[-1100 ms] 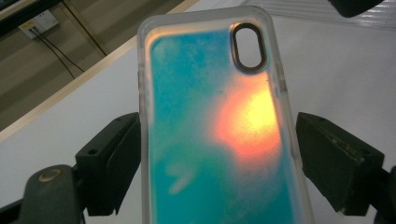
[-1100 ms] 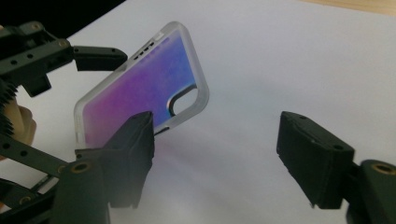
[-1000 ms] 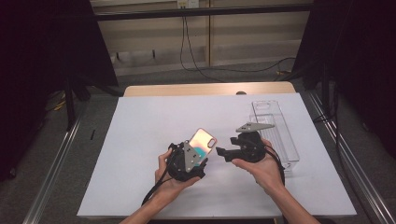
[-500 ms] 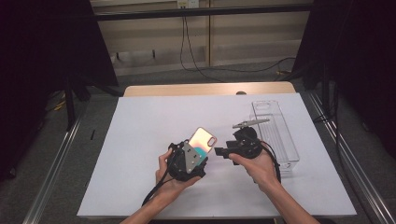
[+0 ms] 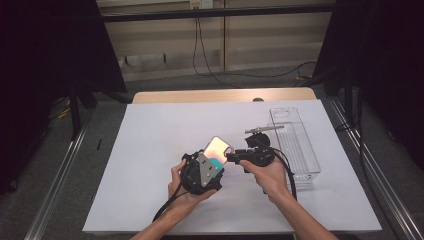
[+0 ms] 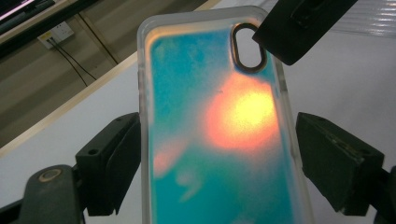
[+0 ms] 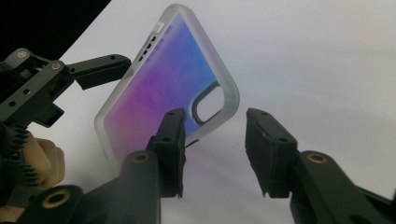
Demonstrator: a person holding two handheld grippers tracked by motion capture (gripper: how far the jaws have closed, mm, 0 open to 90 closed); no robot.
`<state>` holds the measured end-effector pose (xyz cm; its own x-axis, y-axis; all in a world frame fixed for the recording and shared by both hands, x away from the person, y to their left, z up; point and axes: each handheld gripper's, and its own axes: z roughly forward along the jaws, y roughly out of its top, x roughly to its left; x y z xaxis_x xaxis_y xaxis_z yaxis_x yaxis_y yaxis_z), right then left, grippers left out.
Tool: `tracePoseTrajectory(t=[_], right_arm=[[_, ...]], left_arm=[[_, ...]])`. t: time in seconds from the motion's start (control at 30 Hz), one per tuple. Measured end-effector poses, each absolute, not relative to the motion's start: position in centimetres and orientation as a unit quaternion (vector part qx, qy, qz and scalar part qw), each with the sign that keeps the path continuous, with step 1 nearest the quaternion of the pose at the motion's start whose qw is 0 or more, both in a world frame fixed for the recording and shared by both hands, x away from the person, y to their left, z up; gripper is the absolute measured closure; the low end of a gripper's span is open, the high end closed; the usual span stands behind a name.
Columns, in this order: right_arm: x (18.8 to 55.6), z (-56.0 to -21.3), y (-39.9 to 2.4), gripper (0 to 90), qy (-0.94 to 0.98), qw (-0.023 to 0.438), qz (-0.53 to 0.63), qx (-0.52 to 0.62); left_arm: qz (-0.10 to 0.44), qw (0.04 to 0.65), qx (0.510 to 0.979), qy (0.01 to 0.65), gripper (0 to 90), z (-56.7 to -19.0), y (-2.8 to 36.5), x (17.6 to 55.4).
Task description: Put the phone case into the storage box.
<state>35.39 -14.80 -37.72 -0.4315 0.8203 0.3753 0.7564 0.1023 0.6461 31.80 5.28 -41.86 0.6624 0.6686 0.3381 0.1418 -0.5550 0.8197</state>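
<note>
An iridescent phone case with a clear rim is held up above the white sheet, tilted. My left gripper is shut on it, a jaw pressing on each long side of the case. My right gripper comes in from the right at the corner with the camera cutout. Its jaws have just been closing. In the right gripper view that corner of the case sits just beyond the gap of my right gripper, and no pad presses on it. The left gripper's jaw shows at the case's far edge.
A clear plastic tray lies along the right side of the white sheet. The wooden table edge runs behind it. Metal rails and dark curtains flank the table.
My right gripper has moved left, up to the case's corner, and its jaws have narrowed. The left gripper and the case have stayed where they were.
</note>
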Motion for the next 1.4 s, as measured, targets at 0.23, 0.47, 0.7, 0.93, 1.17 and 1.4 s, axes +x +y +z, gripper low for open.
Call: tracePoseTrajectory(t=[0.23, 0.47, 0.7, 0.93, 1.17, 1.4], right_arm=[[35.8, -37.8, -14.7, 67.8, 0.725, 0.019, 0.413, 0.551], [36.1, -37.9, -14.8, 71.1, 0.712, 0.000, 0.405, 0.574], [36.4, -38.2, -15.0, 71.8, 0.702, -0.025, 0.403, 0.587], [36.6, -38.6, -14.7, 72.6, 0.696, -0.041, 0.399, 0.595], [36.4, -38.4, -14.4, 78.0, 0.678, -0.044, 0.425, 0.598], [36.3, -38.4, -14.5, 82.3, 0.667, -0.061, 0.441, 0.597]], left_arm=[[0.333, 0.401, 0.818, 0.244, 16.8, -41.9, 5.1, 31.7], [0.339, 0.394, 0.820, 0.239, 16.8, -42.1, 5.0, 31.6], [0.344, 0.391, 0.821, 0.235, 16.8, -42.2, 4.8, 31.6], [0.349, 0.391, 0.818, 0.236, 16.8, -42.3, 4.8, 31.6], [0.346, 0.395, 0.814, 0.249, 16.9, -42.3, 5.1, 31.9], [0.345, 0.394, 0.812, 0.258, 16.9, -42.4, 5.2, 32.4]])
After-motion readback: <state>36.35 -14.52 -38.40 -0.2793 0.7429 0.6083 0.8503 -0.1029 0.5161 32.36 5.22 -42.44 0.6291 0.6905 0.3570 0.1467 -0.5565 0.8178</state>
